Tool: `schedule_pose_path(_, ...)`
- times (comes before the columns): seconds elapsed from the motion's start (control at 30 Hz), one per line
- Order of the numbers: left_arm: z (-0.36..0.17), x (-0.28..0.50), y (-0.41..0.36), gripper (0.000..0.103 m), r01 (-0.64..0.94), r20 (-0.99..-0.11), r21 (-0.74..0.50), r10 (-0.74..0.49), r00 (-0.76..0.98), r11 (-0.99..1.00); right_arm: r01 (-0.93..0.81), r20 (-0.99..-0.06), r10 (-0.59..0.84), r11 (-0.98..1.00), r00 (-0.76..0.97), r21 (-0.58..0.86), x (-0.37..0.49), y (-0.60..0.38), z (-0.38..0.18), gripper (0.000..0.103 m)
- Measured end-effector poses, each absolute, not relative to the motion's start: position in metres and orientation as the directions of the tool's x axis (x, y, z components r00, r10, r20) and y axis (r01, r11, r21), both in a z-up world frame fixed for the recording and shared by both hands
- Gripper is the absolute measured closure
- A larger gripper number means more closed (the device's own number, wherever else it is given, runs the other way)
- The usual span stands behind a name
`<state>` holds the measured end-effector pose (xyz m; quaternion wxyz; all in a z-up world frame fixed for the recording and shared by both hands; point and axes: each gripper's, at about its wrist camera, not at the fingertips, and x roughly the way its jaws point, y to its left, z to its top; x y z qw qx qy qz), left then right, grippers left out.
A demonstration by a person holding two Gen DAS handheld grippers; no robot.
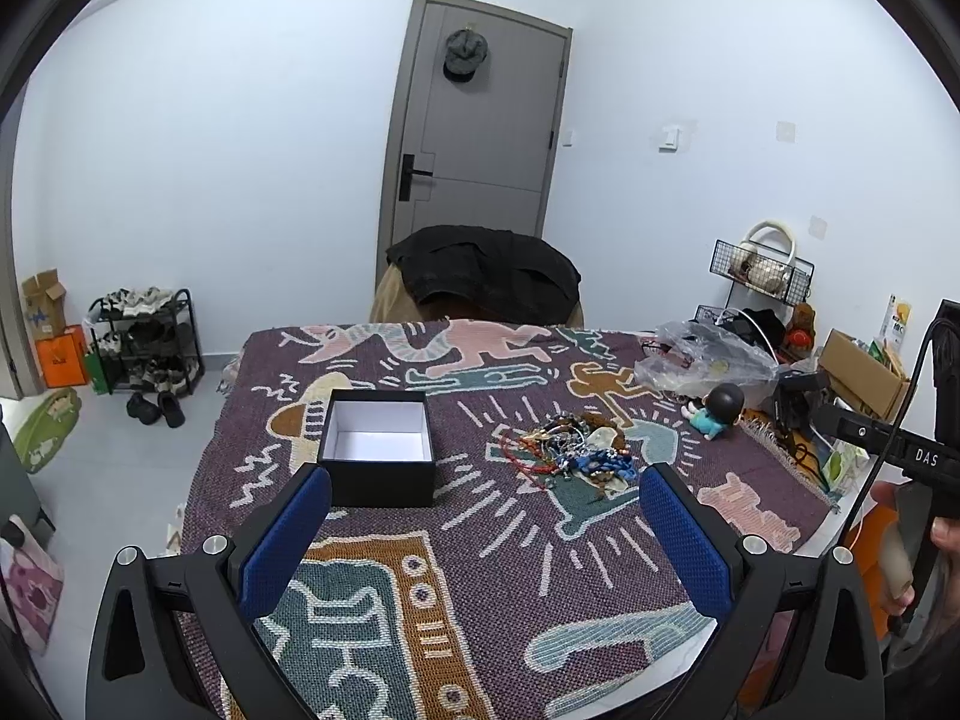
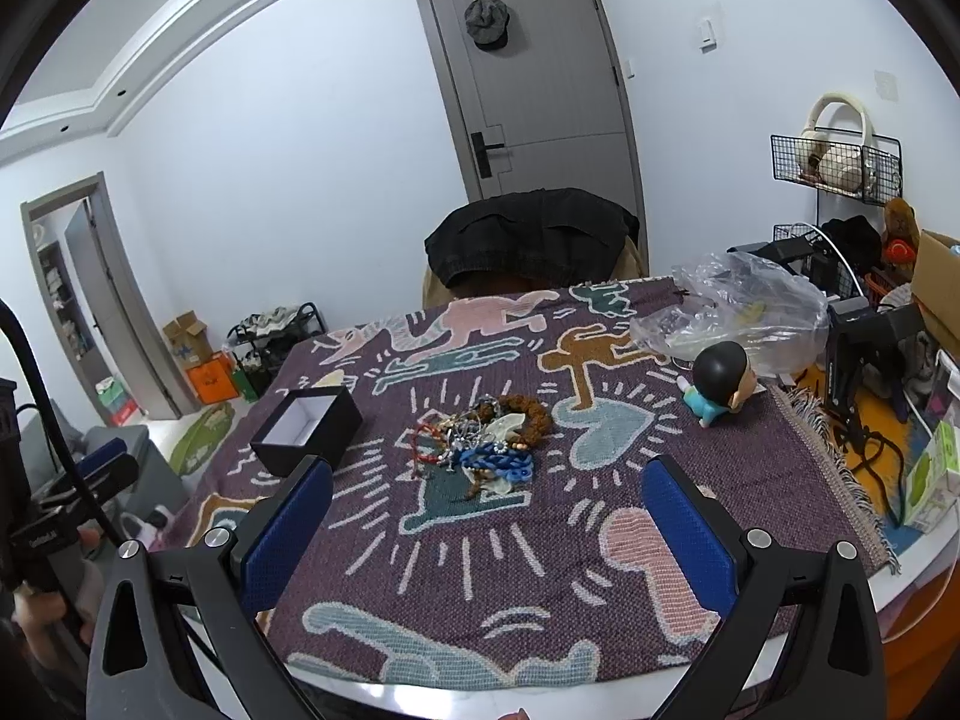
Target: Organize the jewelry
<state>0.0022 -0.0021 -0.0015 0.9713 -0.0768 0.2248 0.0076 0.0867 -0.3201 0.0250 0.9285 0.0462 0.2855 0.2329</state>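
We hold the left gripper (image 1: 485,531) above the near part of the table, jaws spread wide w/ nothing between the blue pads (image 1: 287,540), only the patterned woven cloth (image 1: 480,600) under them. The right gripper (image 2: 487,531) is the same: wide open, empty, hovering over the cloth, approx. in line w/ the jewelry. The jewelry pile (image 1: 570,450) lies near the middle of the table, on a teal figure of the cloth; it is a tangle, and we can tell a brown bead bracelet (image 2: 531,417), a red cord bracelet (image 2: 423,441), some blue chain links (image 2: 498,465) and silver pieces, all touching each other. The single items deeper in the heap we cannot separate. Left of the pile, apart from it, stands the black box (image 1: 378,450), open, lid not in view, white inside and w/ nothing in it. In the left view it sits just beyond the left finger; in the right view the same box (image 2: 309,429) is beyond the left pad. Farther right on the cloth a small doll w/ black hair (image 2: 720,381) lies on its side, next to a crumpled clear plastic bag (image 2: 744,306). Behind the table a chair w/ a black jacket (image 1: 486,270) over its back stands before the grey door (image 1: 480,120). At the right edge of the left view a hand (image 1: 900,558) grips the other handle.
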Motion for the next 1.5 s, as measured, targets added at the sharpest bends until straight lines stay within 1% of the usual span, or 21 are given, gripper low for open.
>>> schedule_pose_path(1.0, -0.003, 0.003, -0.003, 0.0, -0.043, -0.439, -0.145, -0.026, 0.898, 0.988, -0.412, -0.507, 0.462, 0.885, 0.727, 0.217, 0.085, -0.316, 0.024, 0.0)
schedule_pose_path(1.33, -0.021, 0.022, 0.009, 0.0, -0.039, -0.475, -0.169, -0.046, 0.879, 0.985, -0.413, -0.499, 0.464, 0.885, 0.732, 0.216, 0.1, -0.313, 0.024, 0.0)
schedule_pose_path(1.4, -0.025, 0.028, 0.009, 0.0, -0.034, -0.483, -0.177, -0.057, 0.874, 0.984, -0.417, -0.497, 0.46, 0.886, 0.736, 0.204, 0.103, -0.31, 0.023, 0.0)
schedule_pose_path(1.5, -0.029, 0.037, 0.009, 0.001, -0.02, -0.476, -0.201, -0.08, 0.876, 0.979, -0.415, -0.504, 0.455, 0.888, 0.734, 0.198, 0.109, -0.307, 0.018, 0.006)
